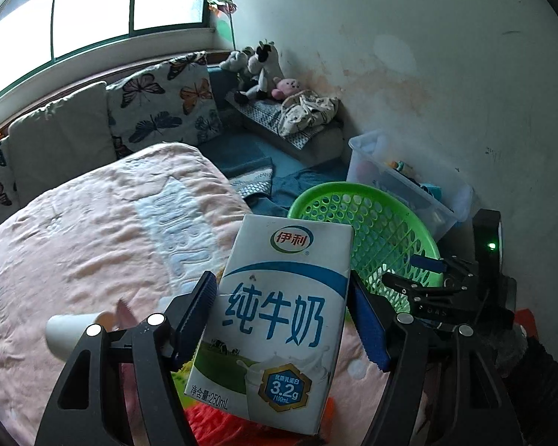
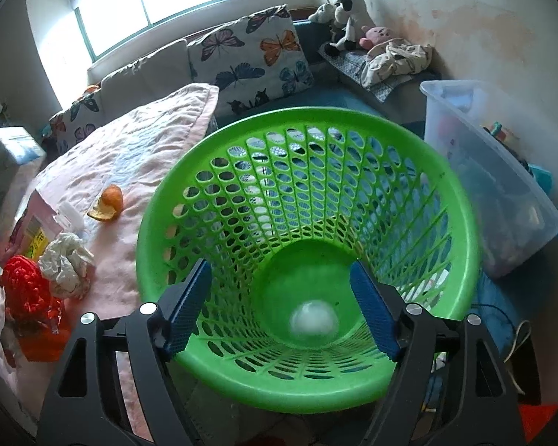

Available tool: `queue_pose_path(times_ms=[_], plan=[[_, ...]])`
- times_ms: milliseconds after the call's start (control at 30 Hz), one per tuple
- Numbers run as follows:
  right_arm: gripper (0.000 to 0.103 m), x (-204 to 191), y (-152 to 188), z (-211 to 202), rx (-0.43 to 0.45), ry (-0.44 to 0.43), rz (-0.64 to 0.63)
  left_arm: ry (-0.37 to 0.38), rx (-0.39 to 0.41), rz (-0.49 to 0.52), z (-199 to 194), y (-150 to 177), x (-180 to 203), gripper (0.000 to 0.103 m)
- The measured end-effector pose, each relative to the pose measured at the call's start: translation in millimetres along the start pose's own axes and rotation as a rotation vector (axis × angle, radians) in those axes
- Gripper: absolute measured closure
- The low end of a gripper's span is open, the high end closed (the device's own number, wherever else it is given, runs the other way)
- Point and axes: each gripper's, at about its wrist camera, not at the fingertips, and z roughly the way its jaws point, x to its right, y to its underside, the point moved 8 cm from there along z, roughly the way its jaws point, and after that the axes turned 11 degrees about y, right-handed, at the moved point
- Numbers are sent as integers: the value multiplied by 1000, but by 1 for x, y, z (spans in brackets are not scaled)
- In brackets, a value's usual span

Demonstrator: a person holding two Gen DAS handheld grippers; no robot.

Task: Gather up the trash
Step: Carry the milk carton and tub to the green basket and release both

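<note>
While the milk carton [image 1: 275, 319] is pinched across its flat sides by the left tongs [image 1: 282, 319], judged light and crushable, the right tongs [image 2: 279, 308] are spread empty above the green basket [image 2: 461, 223].

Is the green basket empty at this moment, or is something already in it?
Not empty: one blurred whitish round object shows at the green basket's bottom; nothing else visible inside.

Blurred white object [image 2: 313, 320] in green basket [image 2: 461, 223]
</note>
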Motion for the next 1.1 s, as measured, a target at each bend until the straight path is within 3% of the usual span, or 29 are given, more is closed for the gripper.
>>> queue_pose_path(times_ms=[567,1033,1100], plan=[[24,47,6,-47,90,45,56,8,-152,54,89,-22,44,35],[24,68,25,-40,59,29,115,34,-262,24,150,-10,66,35],[24,70,26,-40,58,31,117,39,-266,23,153,-10,68,30]])
